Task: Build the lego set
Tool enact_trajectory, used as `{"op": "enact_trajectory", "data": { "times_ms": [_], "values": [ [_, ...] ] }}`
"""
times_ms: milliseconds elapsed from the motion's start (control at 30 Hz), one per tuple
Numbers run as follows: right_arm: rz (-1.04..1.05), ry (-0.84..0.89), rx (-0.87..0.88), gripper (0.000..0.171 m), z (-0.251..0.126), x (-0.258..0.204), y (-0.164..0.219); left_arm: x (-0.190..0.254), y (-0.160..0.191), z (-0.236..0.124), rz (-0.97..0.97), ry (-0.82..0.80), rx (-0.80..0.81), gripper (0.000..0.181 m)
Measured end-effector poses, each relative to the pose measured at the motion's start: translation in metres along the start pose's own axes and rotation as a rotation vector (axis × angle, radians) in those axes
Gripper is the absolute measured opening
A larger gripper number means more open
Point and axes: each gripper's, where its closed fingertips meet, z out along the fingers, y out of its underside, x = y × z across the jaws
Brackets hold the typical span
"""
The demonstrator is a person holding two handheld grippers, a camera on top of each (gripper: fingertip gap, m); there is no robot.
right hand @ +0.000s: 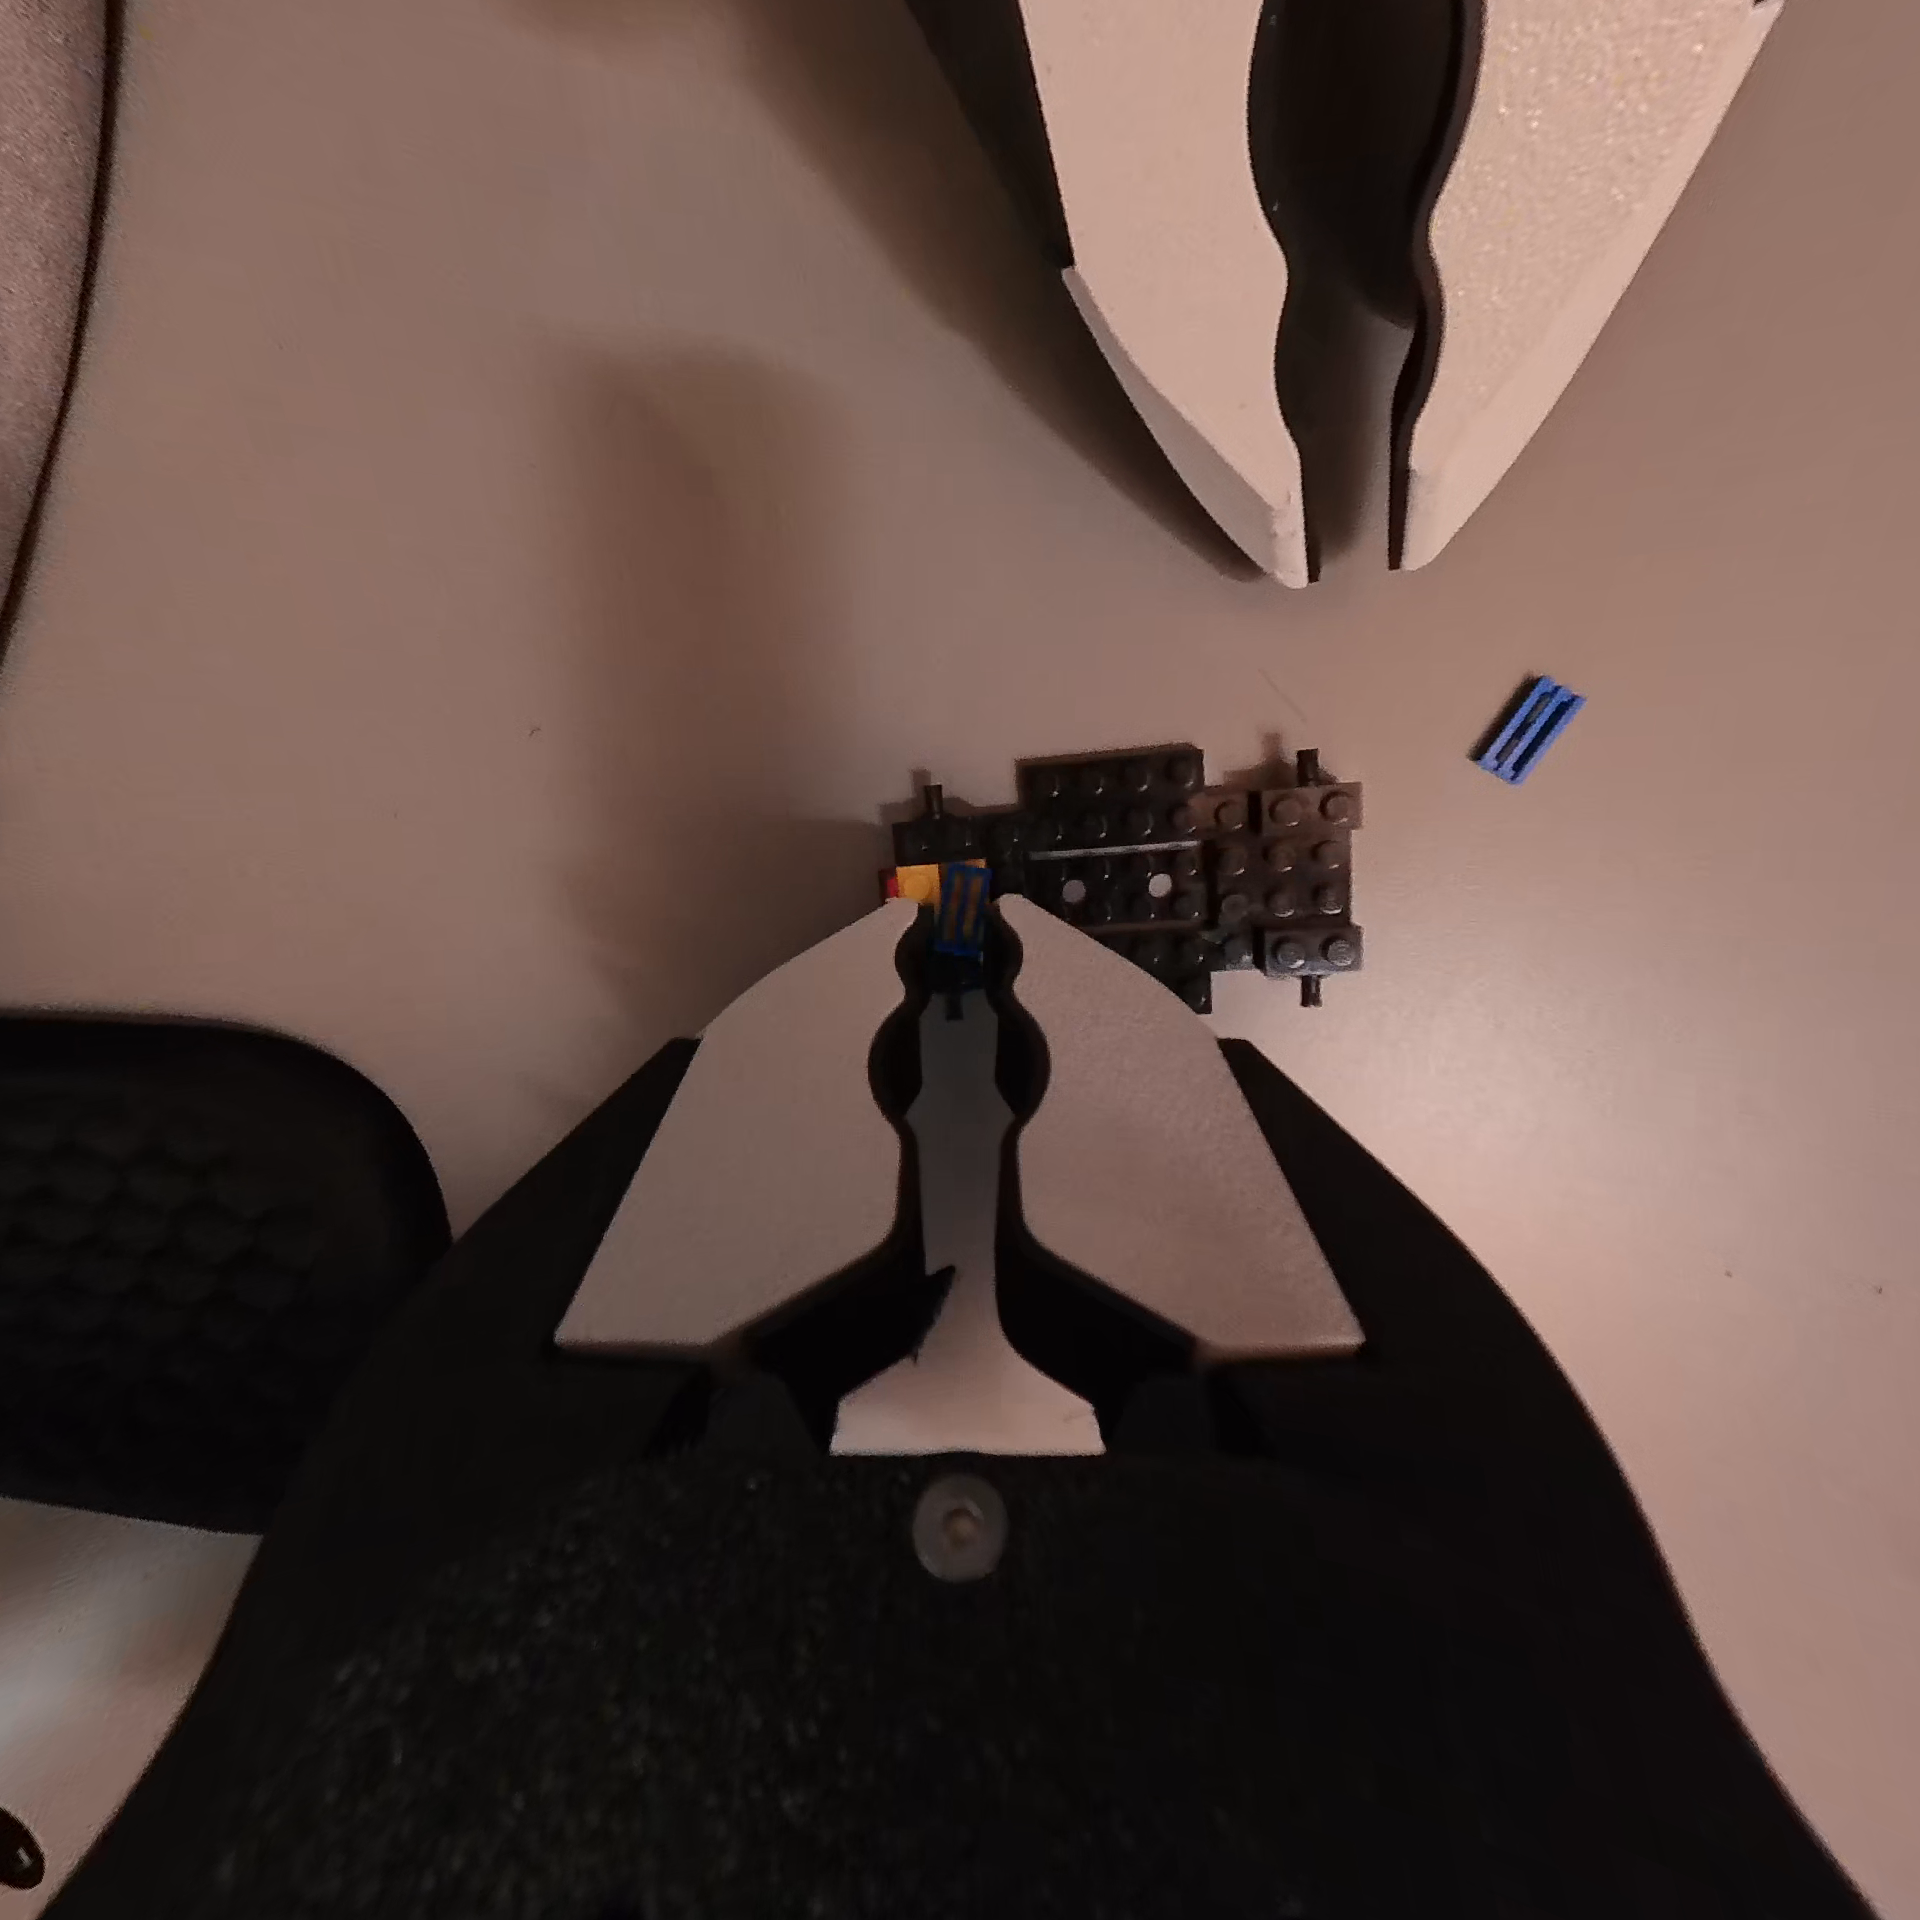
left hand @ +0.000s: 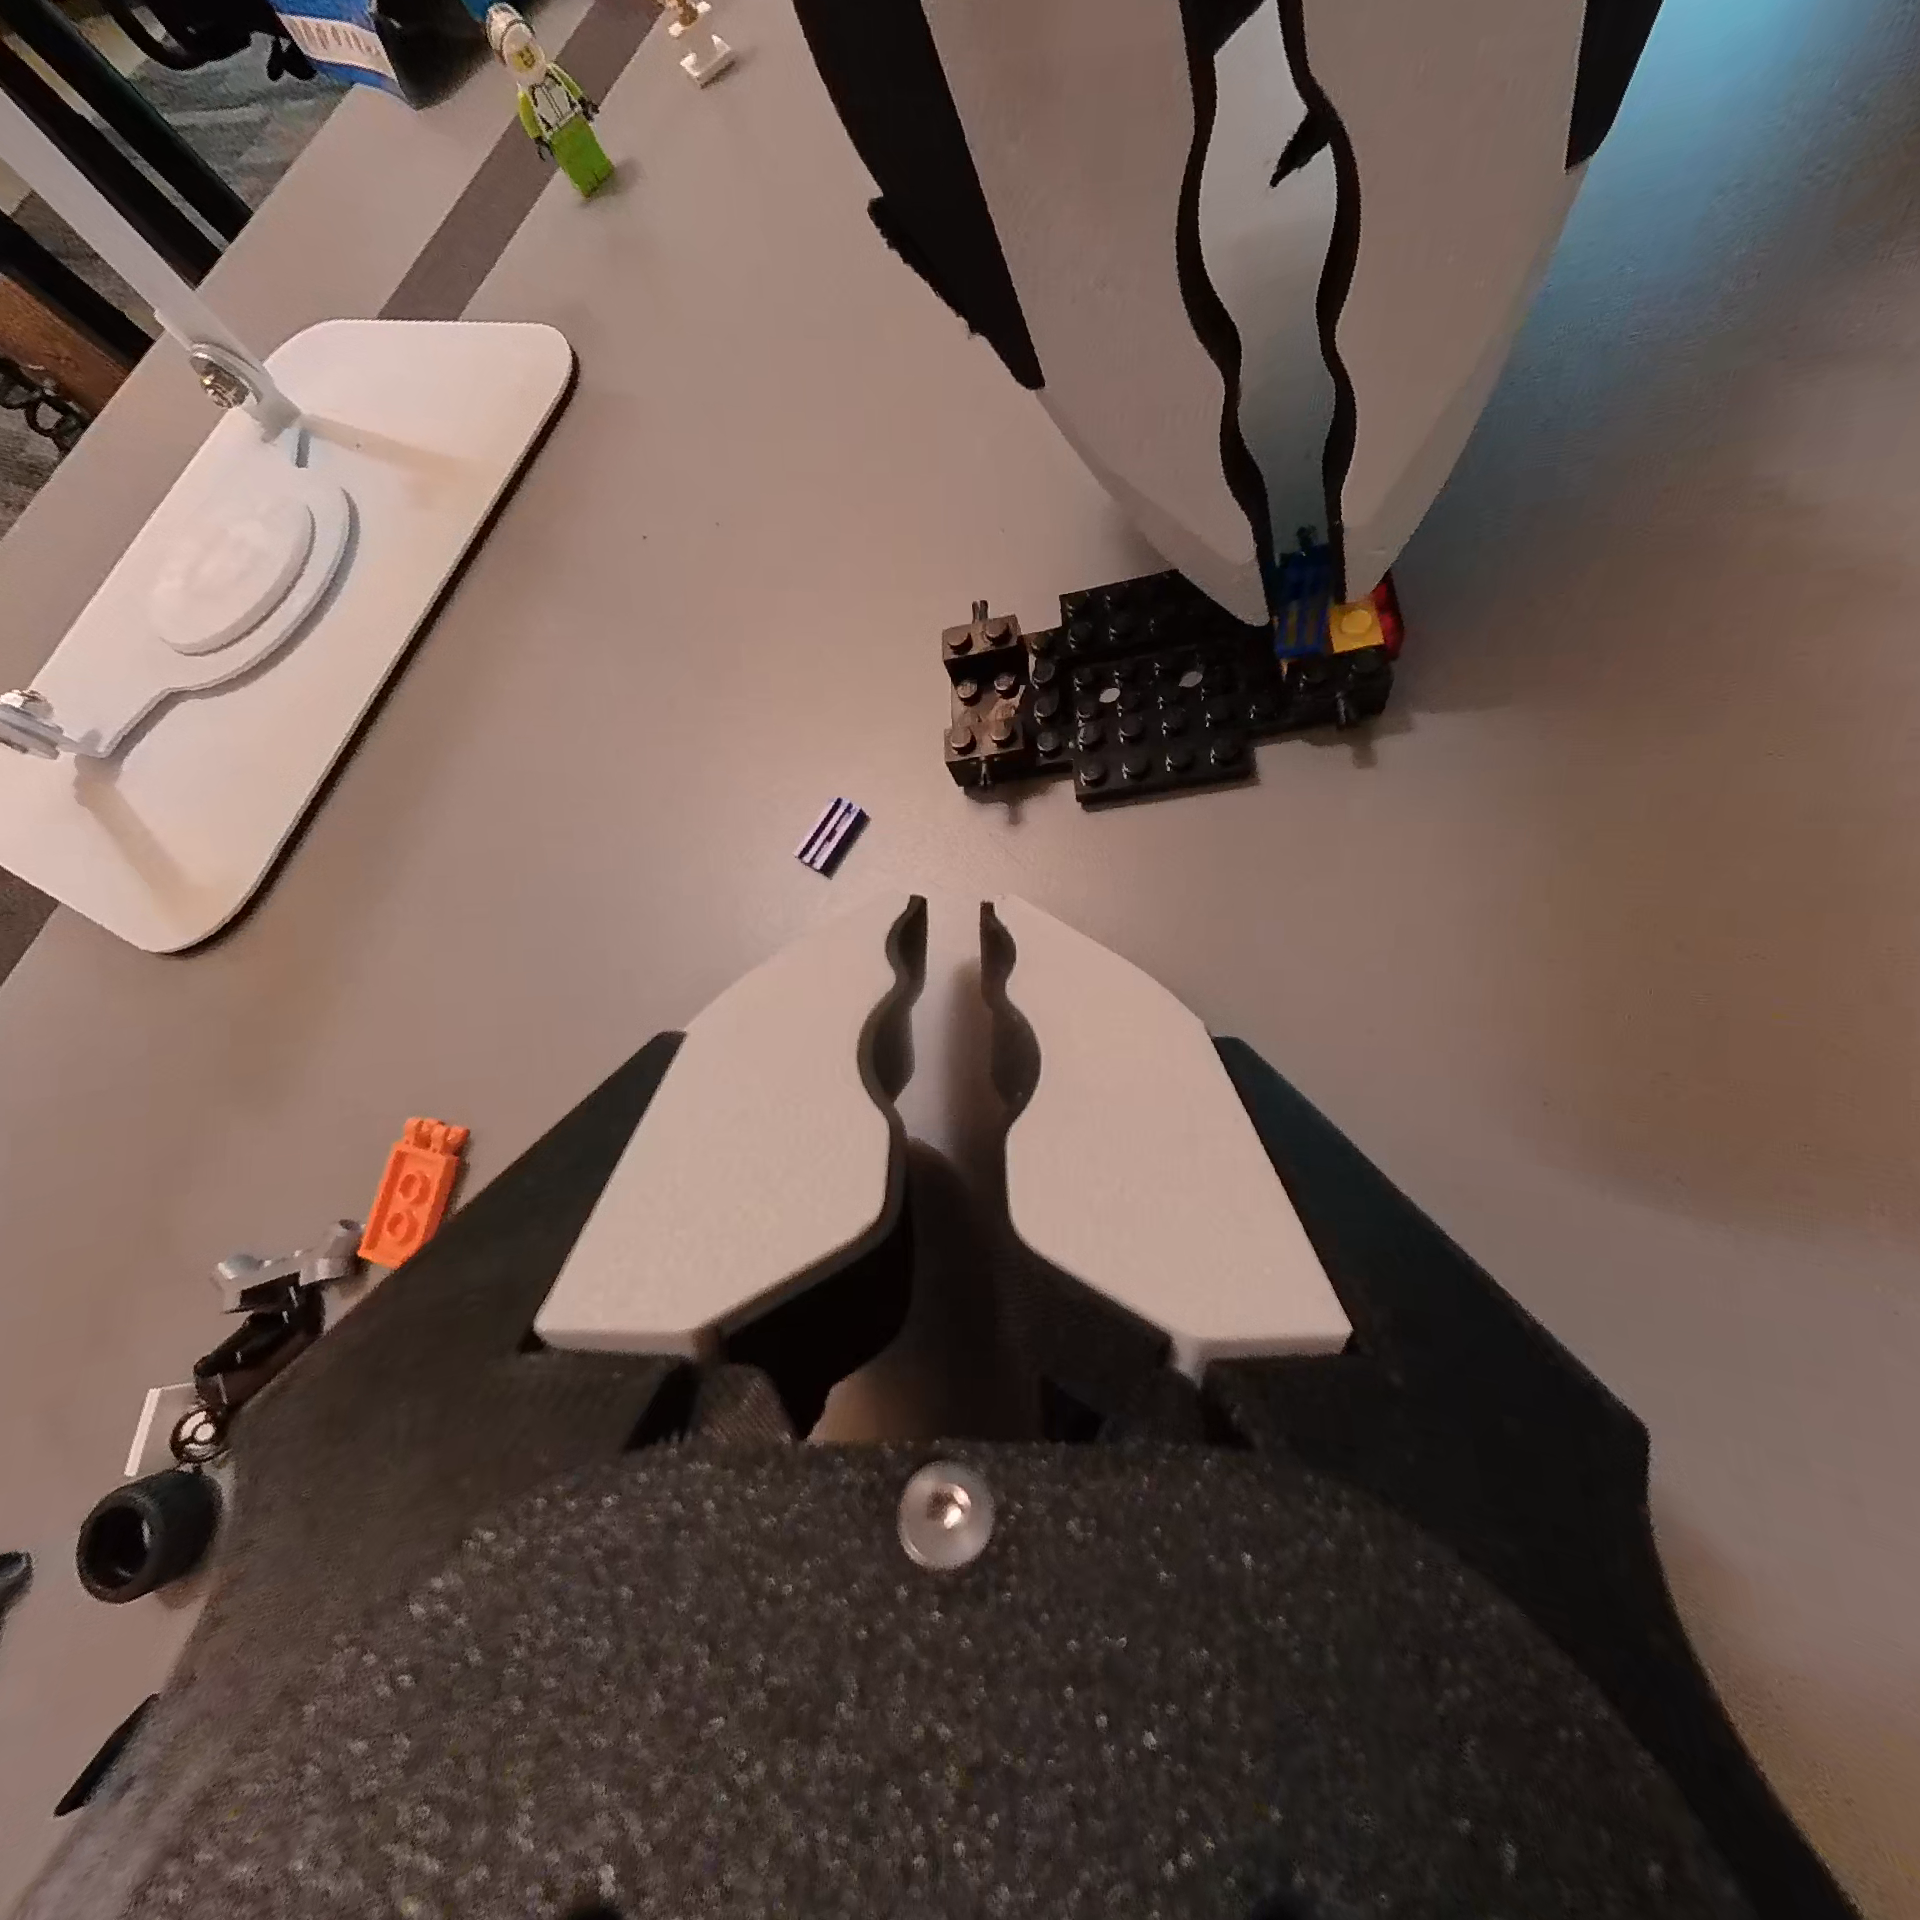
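Observation:
A black lego chassis (left hand: 1143,686) with wheel axles lies on the grey table; it also shows in the right wrist view (right hand: 1143,873). At one end it carries a yellow stud piece (left hand: 1356,627) and a red piece (left hand: 1387,611). My right gripper (right hand: 958,912) is shut on a blue grille tile (right hand: 961,909) and holds it on the chassis beside the yellow piece (right hand: 917,883); in the left wrist view this gripper (left hand: 1304,608) comes down from the top. My left gripper (left hand: 951,909) is slightly open and empty, just short of the chassis. A second blue grille tile (left hand: 831,824) lies loose near its tips.
A white stand base (left hand: 260,623) sits at the left. An orange piece (left hand: 410,1195), a grey piece (left hand: 281,1262) and a black tyre (left hand: 140,1548) lie at lower left. A green minifigure (left hand: 561,114) stands at the far end. A dark padded object (right hand: 156,1247) sits left of my right gripper.

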Motion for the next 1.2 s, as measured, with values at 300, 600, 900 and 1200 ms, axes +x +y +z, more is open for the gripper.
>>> {"op": "enact_trajectory", "data": {
  "times_ms": [300,600,900,1200],
  "values": [
    [0.016,-0.036,0.025,0.013,-0.001,-0.005,-0.003,0.001,0.0,0.0,0.006,0.005,-0.001,0.009],
    [-0.017,-0.03,0.0,0.015,0.002,-0.005,-0.003,0.001,0.002,0.001,0.009,0.005,-0.003,0.009],
    [-0.068,-0.018,-0.022,0.016,0.001,-0.009,-0.001,0.0,0.003,0.001,0.013,0.003,-0.004,0.009],
    [-0.009,0.026,0.049,0.016,-0.008,-0.007,-0.002,0.021,-0.02,-0.002,-0.018,0.108,0.102,0.009]
  ]
}}
